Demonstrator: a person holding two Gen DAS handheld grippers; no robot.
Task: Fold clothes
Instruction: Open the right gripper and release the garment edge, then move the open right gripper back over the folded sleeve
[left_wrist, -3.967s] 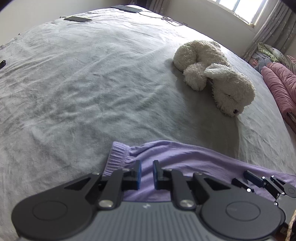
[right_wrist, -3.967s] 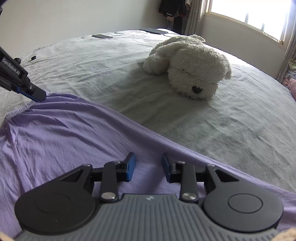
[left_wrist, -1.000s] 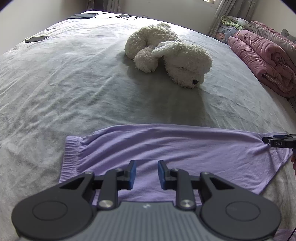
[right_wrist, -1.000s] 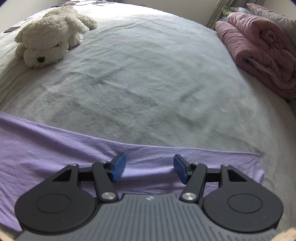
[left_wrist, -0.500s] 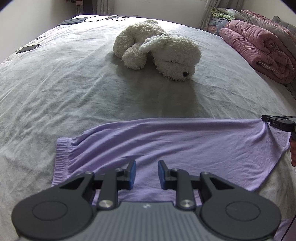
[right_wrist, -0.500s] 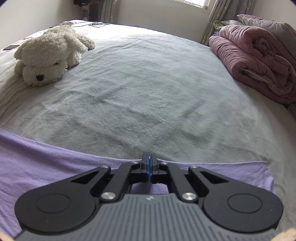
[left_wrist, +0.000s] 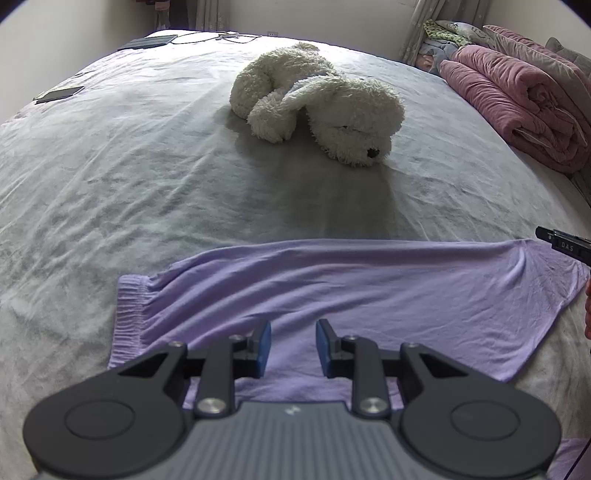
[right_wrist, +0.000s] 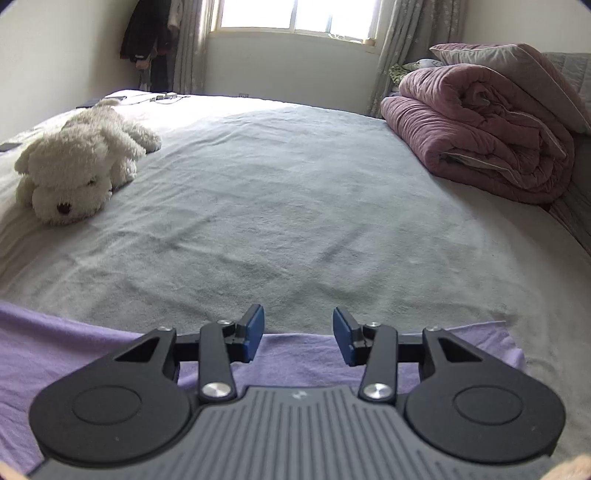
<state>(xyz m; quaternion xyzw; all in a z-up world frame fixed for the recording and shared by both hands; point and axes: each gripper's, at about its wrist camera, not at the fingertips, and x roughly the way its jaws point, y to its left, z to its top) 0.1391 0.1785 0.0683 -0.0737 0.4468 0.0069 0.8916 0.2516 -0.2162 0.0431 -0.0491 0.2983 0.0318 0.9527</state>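
A lavender garment (left_wrist: 369, 295) lies spread flat on the grey bed (left_wrist: 147, 166), with its ribbed elastic band (left_wrist: 127, 317) at the left end. My left gripper (left_wrist: 293, 347) hovers over the garment's near edge, blue pads a little apart with nothing pinched between them. In the right wrist view my right gripper (right_wrist: 298, 334) is over the far edge of the garment (right_wrist: 74, 350). Its jaws are opening and nothing is between the pads. One of the right gripper's fingers (left_wrist: 565, 245) shows by the garment's right corner.
A white plush dog (left_wrist: 325, 103) lies mid-bed beyond the garment. A rolled pink quilt (right_wrist: 480, 129) sits along the right side. A phone (left_wrist: 59, 94) and a dark tablet (left_wrist: 147, 40) rest near the far left edge. A window (right_wrist: 295, 14) is behind the bed.
The right gripper went from open to fully shut at the garment's right edge and stands open again, tilted up and swung round. The left gripper has kept still.
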